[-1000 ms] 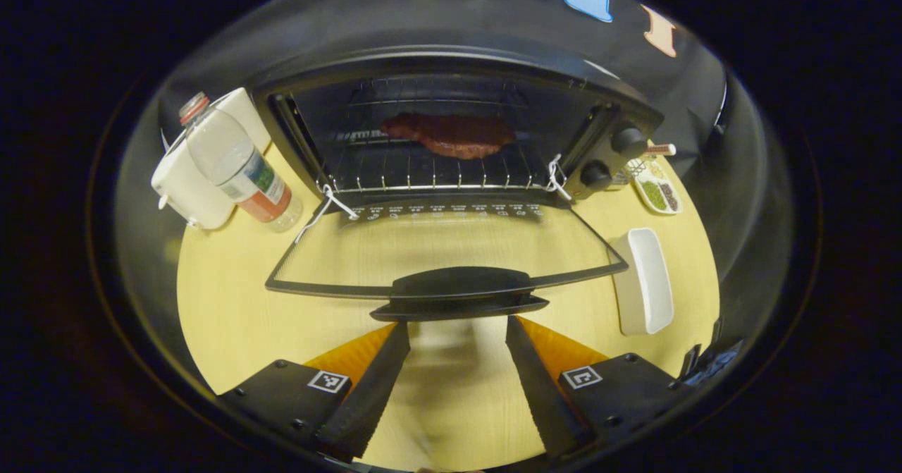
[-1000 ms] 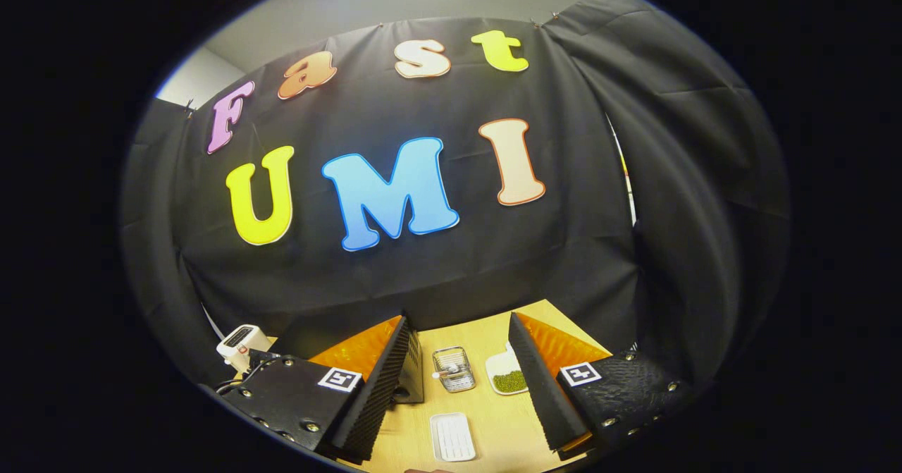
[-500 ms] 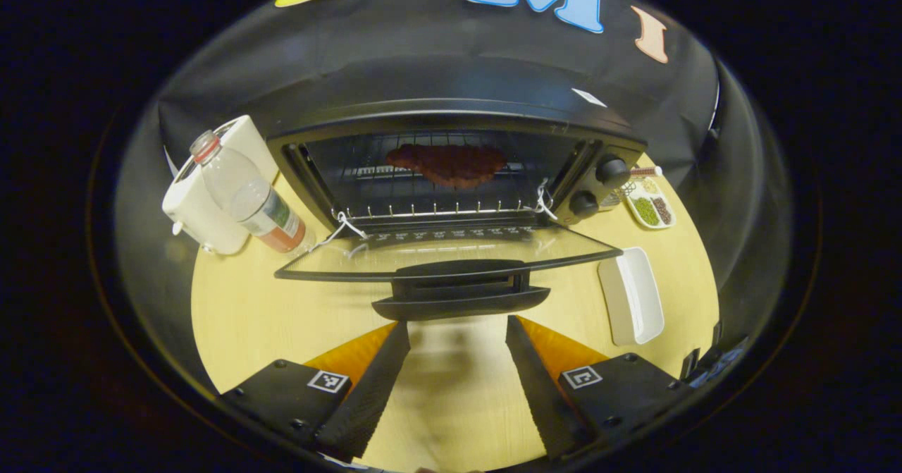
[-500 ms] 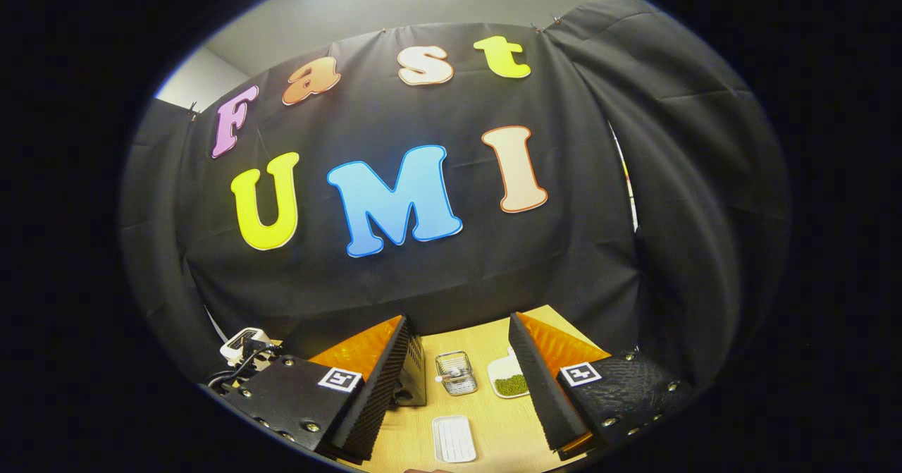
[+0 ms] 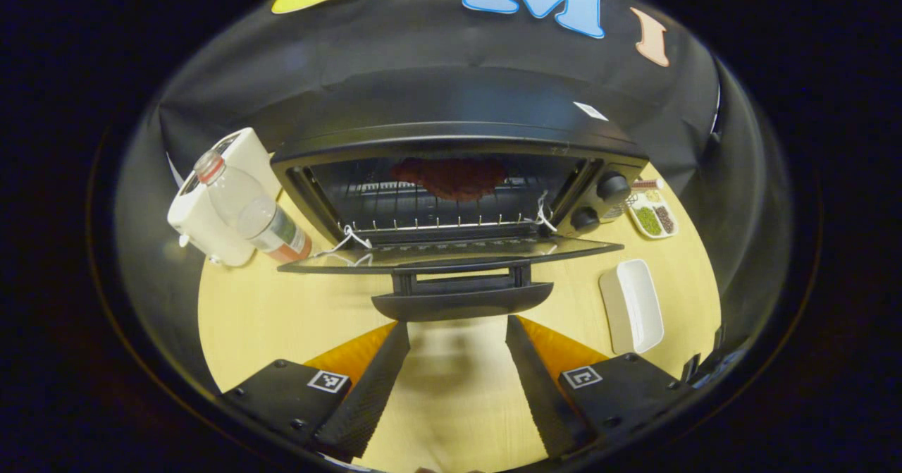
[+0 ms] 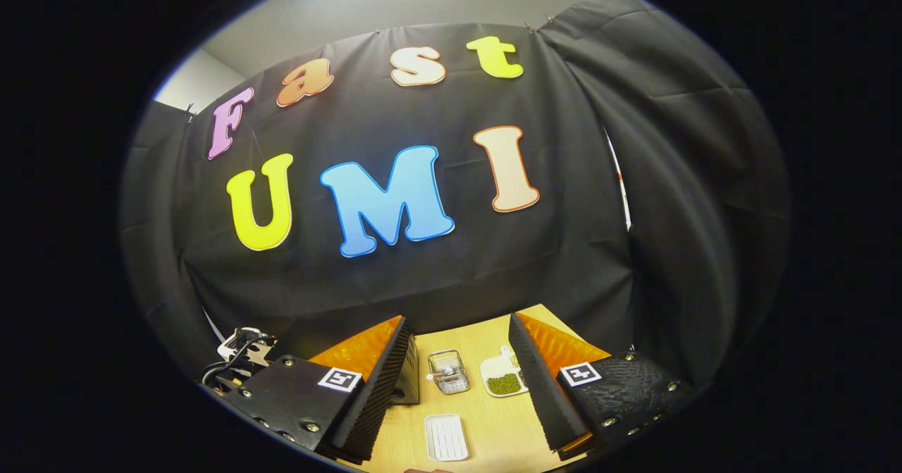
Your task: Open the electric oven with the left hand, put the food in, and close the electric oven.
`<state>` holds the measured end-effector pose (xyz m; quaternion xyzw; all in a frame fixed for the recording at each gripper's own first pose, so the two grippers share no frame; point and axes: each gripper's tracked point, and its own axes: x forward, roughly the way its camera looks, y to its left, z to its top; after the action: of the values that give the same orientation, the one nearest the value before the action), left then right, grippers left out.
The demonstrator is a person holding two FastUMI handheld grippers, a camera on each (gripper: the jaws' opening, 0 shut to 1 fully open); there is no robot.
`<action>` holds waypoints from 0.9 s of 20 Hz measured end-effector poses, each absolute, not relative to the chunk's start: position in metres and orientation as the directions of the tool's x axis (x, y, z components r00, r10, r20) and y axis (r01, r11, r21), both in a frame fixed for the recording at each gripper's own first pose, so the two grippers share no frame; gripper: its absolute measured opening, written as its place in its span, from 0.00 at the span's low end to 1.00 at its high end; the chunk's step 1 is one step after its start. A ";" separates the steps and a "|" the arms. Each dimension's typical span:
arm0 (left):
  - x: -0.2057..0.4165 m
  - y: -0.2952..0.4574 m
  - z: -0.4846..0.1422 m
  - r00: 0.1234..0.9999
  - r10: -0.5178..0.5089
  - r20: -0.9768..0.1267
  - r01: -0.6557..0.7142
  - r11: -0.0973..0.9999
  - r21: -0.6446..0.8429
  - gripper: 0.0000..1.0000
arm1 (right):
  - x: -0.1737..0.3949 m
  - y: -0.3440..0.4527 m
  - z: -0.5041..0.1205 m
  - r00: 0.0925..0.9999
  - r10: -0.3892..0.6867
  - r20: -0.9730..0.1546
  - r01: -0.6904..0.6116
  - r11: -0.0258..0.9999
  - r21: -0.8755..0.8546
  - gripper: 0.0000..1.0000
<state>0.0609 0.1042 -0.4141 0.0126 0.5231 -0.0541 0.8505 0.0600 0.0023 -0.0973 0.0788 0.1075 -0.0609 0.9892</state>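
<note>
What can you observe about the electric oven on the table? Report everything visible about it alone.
The electric oven is a black box standing on the pale wooden table. Its glass door hangs open, near level, with a dark bar handle in front. A wire rack inside carries reddish food. Two round knobs sit at right; white string is tied by the hinges.

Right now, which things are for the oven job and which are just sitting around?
For the job:
- electric oven, door open, handle
- food on the rack inside
- left gripper, open, near the handle

Just lying about:
- plastic bottle
- white appliance
- empty white tray
- dish of beans
- small wire basket
</note>
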 end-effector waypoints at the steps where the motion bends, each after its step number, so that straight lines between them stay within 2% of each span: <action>1: 0.063 0.103 -0.413 0.452 -0.076 -0.889 0.104 0.994 -0.033 0.94 | 0.060 0.001 -0.098 0.970 -0.103 -0.222 0.137 0.980 0.143 0.87; 2: 0.065 0.104 -0.413 0.456 -0.070 -0.887 0.104 0.994 -0.025 0.98 | 0.060 -0.001 -0.097 0.970 -0.105 -0.220 0.138 0.980 0.142 0.87; 5: 0.068 0.105 -0.412 0.460 -0.052 -0.887 0.104 0.995 -0.004 0.91 | 0.061 -0.008 -0.099 0.969 -0.104 -0.223 0.140 0.979 0.149 0.87; 6: 0.070 0.104 -0.412 0.463 -0.051 -0.885 0.100 0.995 -0.005 0.94 | 0.061 -0.010 -0.099 0.969 -0.106 -0.223 0.141 0.979 0.148 0.87; 7: 0.070 0.103 -0.410 0.467 -0.048 -0.883 0.096 0.995 -0.003 0.91 | 0.061 -0.013 -0.100 0.969 -0.107 -0.223 0.142 0.979 0.148 0.87; 8: 0.070 0.102 -0.407 0.476 -0.045 -0.878 0.094 0.996 0.000 0.95 | 0.061 -0.015 -0.101 0.968 -0.107 -0.225 0.143 0.978 0.150 0.87; 10: 0.075 0.100 -0.397 0.509 -0.041 -0.860 0.093 0.996 0.008 0.94 | 0.063 -0.018 -0.104 0.968 -0.103 -0.229 0.141 0.978 0.156 0.87; 12: 0.079 0.093 -0.375 0.568 -0.045 -0.822 0.097 0.995 0.012 0.94 | 0.066 -0.018 -0.106 0.969 -0.088 -0.232 0.127 0.979 0.158 0.87; 13: 0.080 0.089 -0.360 0.604 -0.049 -0.796 0.097 0.995 0.012 0.98 | 0.068 -0.016 -0.107 0.970 -0.076 -0.232 0.115 0.981 0.159 0.87; 15: 0.082 0.077 -0.324 0.685 -0.061 -0.726 0.089 0.996 0.000 0.95 | 0.072 -0.012 -0.108 0.972 -0.048 -0.231 0.086 0.984 0.154 0.87; 17: 0.087 0.066 -0.275 0.786 -0.062 -0.615 0.072 0.997 -0.008 0.99 | 0.078 -0.005 -0.104 0.976 -0.017 -0.216 0.047 0.990 0.136 0.87; 18: 0.090 0.062 -0.246 0.836 -0.059 -0.546 0.065 0.998 -0.007 0.94 | 0.081 0.000 -0.101 0.979 0.000 -0.205 0.026 0.992 0.124 0.87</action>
<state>0.0900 0.0618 -0.2464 0.0057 0.2849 -0.0323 0.9580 0.0808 -0.0004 -0.1006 0.0631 0.1027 -0.0068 0.9927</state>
